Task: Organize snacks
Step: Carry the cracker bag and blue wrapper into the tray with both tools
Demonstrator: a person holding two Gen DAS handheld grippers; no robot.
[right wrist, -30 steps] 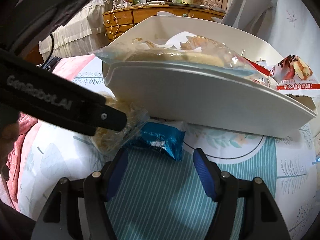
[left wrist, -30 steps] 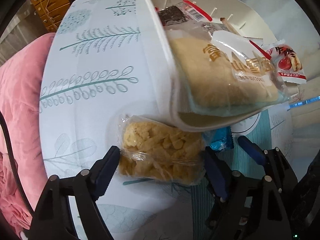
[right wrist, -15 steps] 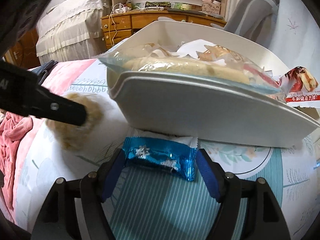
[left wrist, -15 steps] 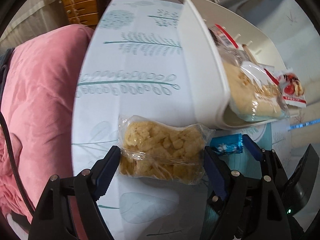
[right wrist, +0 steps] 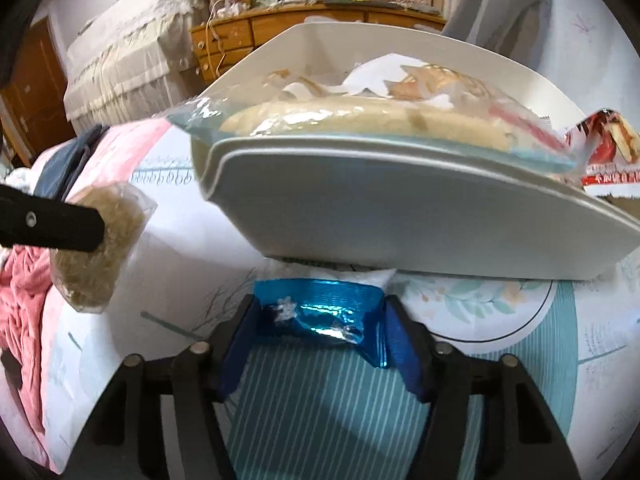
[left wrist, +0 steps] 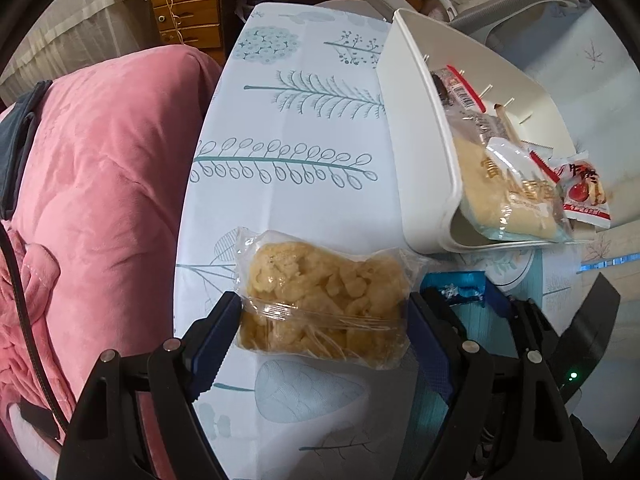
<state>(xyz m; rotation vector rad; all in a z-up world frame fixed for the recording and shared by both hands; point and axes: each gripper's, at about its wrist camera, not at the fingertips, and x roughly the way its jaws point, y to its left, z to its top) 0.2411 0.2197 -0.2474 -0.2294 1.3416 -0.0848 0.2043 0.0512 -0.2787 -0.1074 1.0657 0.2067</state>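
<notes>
1. Overhead, a clear bag of pale yellow crisps (left wrist: 324, 300) is clamped between the blue pads of the left gripper (left wrist: 324, 312), and the bag is held clear of the patterned tablecloth (left wrist: 292, 152).
2. From the right wrist view, the same bag (right wrist: 100, 248) is seen at the left edge, pinched by a black finger of the left gripper (right wrist: 52, 226) and hanging above the cloth.
3. A small blue foil packet (right wrist: 320, 312) is gripped by the right gripper (right wrist: 316, 320); its jaws have just been closing, and the foil is now crumpled between the two blue pads.
4. That packet lies low over the striped teal part of the cloth, just in front of a white plastic bin (right wrist: 400, 224).
5. In the left wrist view, the blue packet (left wrist: 456, 286) is seen beside the left gripper's right-hand pad.
6. The white bin (left wrist: 416, 152) is filled with snacks: a large clear bag of beige cake (left wrist: 512, 192) overhangs its rim, and a red and white sachet (left wrist: 584, 188) sticks out past the edge.
7. A pink quilt (left wrist: 100, 200) is seen at the left of the table, with wooden drawers (left wrist: 188, 4) behind.
</notes>
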